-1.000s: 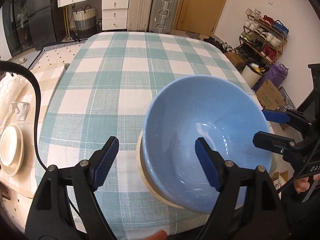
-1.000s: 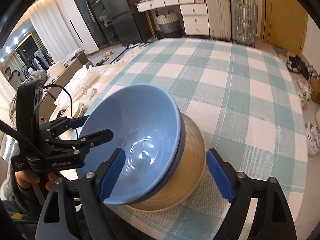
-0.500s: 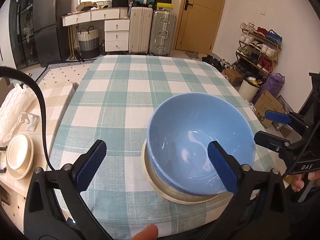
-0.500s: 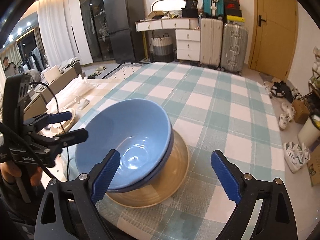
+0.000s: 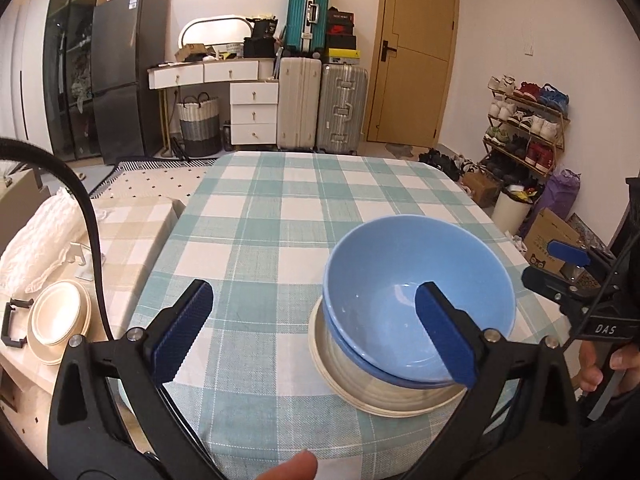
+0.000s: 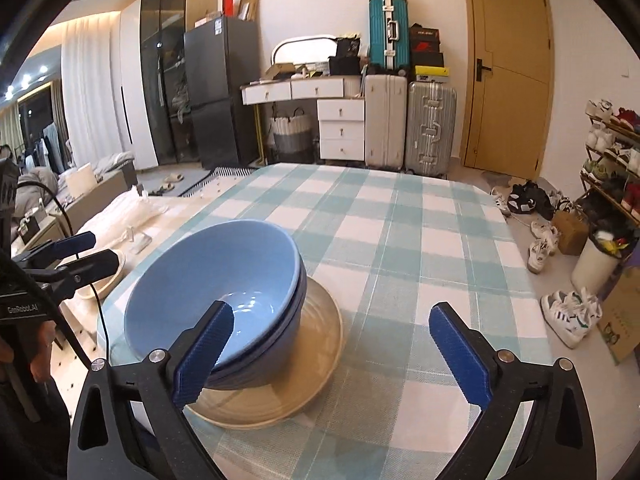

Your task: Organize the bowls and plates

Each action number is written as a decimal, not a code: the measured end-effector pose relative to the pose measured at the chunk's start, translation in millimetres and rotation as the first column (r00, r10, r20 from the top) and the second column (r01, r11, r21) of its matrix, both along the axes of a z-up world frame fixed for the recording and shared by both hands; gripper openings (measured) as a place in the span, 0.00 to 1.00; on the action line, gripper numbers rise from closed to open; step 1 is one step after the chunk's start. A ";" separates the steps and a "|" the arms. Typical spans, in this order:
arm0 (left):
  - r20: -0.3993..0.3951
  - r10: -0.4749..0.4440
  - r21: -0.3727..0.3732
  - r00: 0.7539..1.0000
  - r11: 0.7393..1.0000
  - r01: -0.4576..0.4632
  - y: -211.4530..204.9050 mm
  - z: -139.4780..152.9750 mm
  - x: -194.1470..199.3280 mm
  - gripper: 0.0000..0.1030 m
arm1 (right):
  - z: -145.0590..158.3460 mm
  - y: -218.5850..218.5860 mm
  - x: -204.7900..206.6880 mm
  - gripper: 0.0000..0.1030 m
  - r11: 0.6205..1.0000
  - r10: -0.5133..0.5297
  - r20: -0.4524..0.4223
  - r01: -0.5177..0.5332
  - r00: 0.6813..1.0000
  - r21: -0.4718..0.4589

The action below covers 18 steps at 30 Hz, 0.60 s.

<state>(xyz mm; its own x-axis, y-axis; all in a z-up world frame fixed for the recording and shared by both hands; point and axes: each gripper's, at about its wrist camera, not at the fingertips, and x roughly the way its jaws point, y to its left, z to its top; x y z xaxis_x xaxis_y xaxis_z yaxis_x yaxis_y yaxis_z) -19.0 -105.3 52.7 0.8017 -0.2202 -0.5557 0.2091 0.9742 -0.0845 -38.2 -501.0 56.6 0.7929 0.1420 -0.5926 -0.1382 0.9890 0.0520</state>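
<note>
Spreading ahead of both tongs: table under a teal-and-white checked cloth [image 5: 280, 216], reaching toward the far suitcases. Resting near its close edge, a round cream ceramic plate [image 6: 316, 364] carrying two nested glossy blue ceramic bowls [image 5: 416, 300], upright, inner bowl seated in the outer. Stack sitting ahead and right of the left gripper [image 5: 312, 336], ahead and left of the right gripper [image 6: 340, 356], so between the two. Left tongs spread wide, holding nothing, right pad overlapping the bowls in view. Right tongs likewise wide and bare. Off the table, left of the left tongs, a smaller stack of cream plates [image 5: 58, 322] on a low beige surface.
</note>
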 end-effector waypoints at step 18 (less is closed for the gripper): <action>0.032 0.082 0.011 0.996 0.997 -0.082 23.0 -30.6 -4.1 0.98 | -36.7 -22.2 -16.3 0.99 0.995 -0.102 0.044 0.100 0.994 0.027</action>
